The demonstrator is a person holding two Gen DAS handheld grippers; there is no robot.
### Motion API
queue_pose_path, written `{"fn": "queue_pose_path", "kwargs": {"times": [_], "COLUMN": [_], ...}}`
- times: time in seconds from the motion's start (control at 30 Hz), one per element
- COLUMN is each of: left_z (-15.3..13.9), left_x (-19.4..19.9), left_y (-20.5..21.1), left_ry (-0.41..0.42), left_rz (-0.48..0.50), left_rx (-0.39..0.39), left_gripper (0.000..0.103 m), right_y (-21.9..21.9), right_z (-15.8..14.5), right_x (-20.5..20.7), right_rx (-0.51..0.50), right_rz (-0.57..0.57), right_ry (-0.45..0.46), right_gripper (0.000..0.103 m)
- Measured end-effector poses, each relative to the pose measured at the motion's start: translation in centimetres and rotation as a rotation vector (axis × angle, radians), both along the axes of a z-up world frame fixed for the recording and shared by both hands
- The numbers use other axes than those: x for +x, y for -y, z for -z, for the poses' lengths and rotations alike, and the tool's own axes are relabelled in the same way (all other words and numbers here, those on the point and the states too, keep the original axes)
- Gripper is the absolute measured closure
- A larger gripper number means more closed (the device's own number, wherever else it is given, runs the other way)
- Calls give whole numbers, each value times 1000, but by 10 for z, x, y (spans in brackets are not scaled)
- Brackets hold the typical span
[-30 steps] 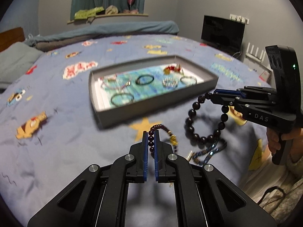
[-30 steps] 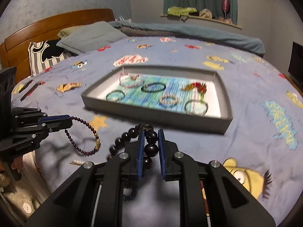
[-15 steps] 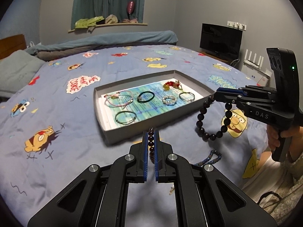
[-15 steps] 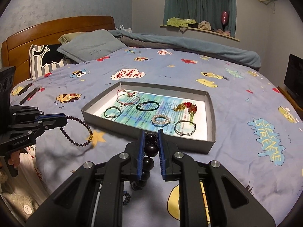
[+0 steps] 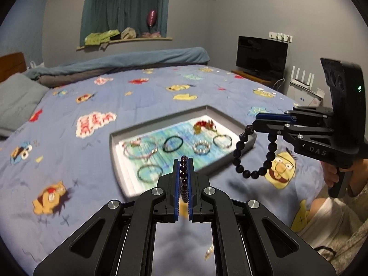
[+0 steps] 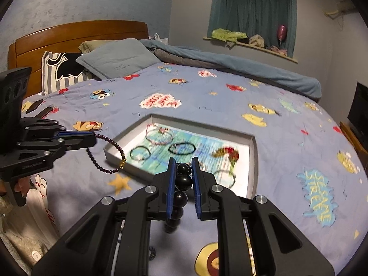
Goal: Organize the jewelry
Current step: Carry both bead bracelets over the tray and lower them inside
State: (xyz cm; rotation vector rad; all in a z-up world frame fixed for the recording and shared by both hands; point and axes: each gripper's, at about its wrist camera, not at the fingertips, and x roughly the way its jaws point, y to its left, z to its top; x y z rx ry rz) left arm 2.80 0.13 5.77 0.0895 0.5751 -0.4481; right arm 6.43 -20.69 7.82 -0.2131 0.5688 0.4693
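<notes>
A grey tray [image 5: 249,141] [image 6: 253,161] lies on the bed and holds several bracelets and a red-gold ornament [image 5: 203,124]. My left gripper [image 5: 183,163] [image 6: 93,139] is shut on a small-bead dark red bracelet [image 5: 183,172] [image 6: 101,163] with a gold charm, held in the air at the tray's near side. My right gripper [image 6: 182,164] [image 5: 255,120] is shut on a large-bead black bracelet [image 6: 182,181] [image 5: 253,158], which hangs as a loop above the tray's near right corner.
The blue cartoon bedspread [image 5: 138,96] surrounds the tray. Pillows [image 6: 115,57] and a wooden headboard [image 6: 76,32] are at the far left. A television [image 5: 261,56] stands on the right. A small beaded item [image 6: 151,254] lies on the bed below my right gripper.
Both grippers have risen with their bracelets and moved forward toward the tray. The bracelets now hang clear of the bedspread.
</notes>
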Motion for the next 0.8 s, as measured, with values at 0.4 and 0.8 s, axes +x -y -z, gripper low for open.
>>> {"fn": "queue_pose_path", "kwargs": {"times": [0.4,0.8], "left_z": [-1,24], "left_x": [50,70], "left_y": [1,-18], "left_ry": [-33,-97], "left_rz": [-4,-44], "left_rx": [-34,-13], "left_gripper": [97,97], "right_y": [-20,-35], "right_z": [-12,47], "right_x": [44,88], "right_rx": [30,110], "right_rz": [-17,7], "right_ry": [29,-106], "right_gripper": [89,89]}}
